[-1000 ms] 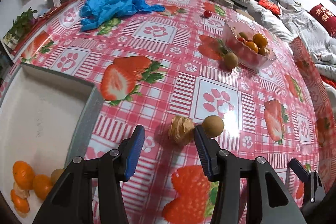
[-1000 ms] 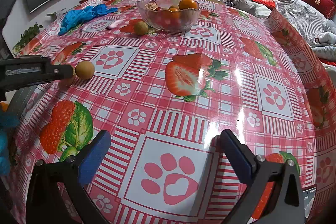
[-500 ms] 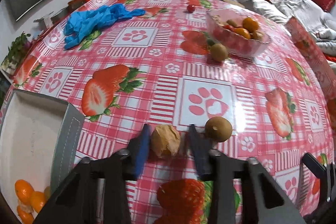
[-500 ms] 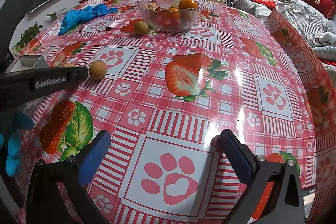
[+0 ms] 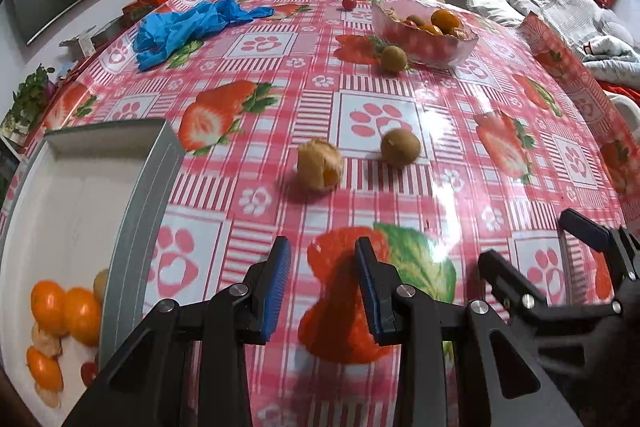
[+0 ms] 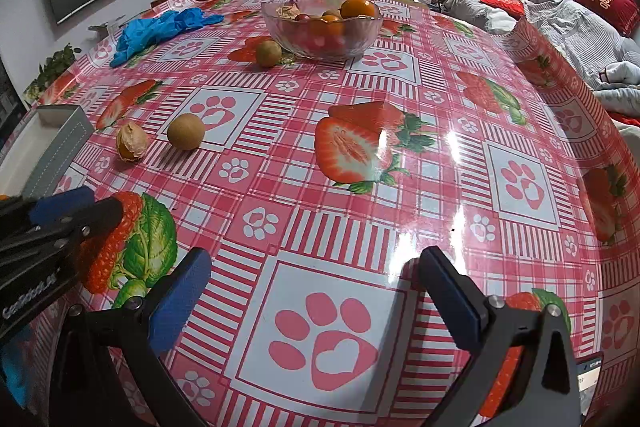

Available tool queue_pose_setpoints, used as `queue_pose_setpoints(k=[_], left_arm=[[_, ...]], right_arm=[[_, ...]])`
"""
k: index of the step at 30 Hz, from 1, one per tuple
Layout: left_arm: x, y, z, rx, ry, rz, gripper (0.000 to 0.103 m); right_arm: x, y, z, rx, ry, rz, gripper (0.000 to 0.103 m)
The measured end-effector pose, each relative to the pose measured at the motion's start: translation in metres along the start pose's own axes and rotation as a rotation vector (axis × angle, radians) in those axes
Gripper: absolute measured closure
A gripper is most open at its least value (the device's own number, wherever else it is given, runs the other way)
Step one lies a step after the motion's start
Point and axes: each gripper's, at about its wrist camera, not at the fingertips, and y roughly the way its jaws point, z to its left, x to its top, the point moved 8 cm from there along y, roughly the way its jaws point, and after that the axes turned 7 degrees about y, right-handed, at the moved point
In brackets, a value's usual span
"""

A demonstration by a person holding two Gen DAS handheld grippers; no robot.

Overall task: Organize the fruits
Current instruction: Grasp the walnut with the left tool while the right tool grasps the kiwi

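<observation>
A papery husk fruit [image 5: 320, 166] lies on the tablecloth beside a brown kiwi [image 5: 400, 148]; both also show in the right wrist view, the husk fruit [image 6: 131, 141] and the kiwi [image 6: 185, 131]. My left gripper [image 5: 322, 287] is open and empty, pulled back short of the husk fruit. A grey box [image 5: 132, 211] at left holds oranges [image 5: 66, 311]. A glass bowl [image 6: 320, 39] of fruit stands far back with another kiwi [image 6: 268, 53] beside it. My right gripper [image 6: 316, 303] is open and empty over the tablecloth.
Blue gloves [image 5: 188, 25] lie at the far left of the table. A small red fruit [image 5: 349, 3] lies behind the bowl. Red boxes and clutter line the far edge. A bed stands to the right.
My left gripper had closed around the husk fruit, then drew back toward me without it. The husk fruit stays on the table. The right gripper has not moved.
</observation>
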Motion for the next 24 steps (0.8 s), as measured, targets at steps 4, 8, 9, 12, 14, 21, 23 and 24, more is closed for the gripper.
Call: queue_pose_setpoints(k=[4, 8, 9, 12, 14, 21, 23, 24], left_arm=[[-0.003, -0.003, 0.005, -0.008, -0.019, 0.004, 0.068], [-0.006, -0.004, 0.010, -0.014, -0.032, 0.002, 0.068], [-0.007, -0.004, 0.010, -0.015, -0.032, 0.001, 0.068], [-0.008, -0.006, 0.012, -0.010, -0.028, 0.003, 0.068], [-0.004, -0.010, 0.014, -0.001, -0.024, -0.015, 0.068], [0.017, -0.008, 0.022, 0.046, 0.005, -0.041, 0.067], [0.013, -0.004, 0.028, 0.033, -0.019, -0.022, 0.067], [0.011, -0.003, 0.030, 0.034, -0.025, -0.014, 0.067]], right_arm=[[0.000, 0.000, 0.000, 0.000, 0.000, 0.001, 0.000], [0.004, 0.002, 0.004, 0.003, -0.015, 0.035, 0.000], [0.007, 0.004, 0.007, 0.011, -0.021, 0.056, 0.000], [0.023, 0.006, 0.019, 0.094, 0.018, 0.077, 0.000], [0.034, 0.009, 0.025, 0.138, 0.053, 0.081, 0.000], [0.049, 0.026, 0.058, 0.181, 0.024, 0.108, 0.009], [0.050, 0.028, 0.068, 0.175, -0.005, 0.096, 0.009], [0.050, 0.029, 0.073, 0.167, -0.019, 0.089, 0.009]])
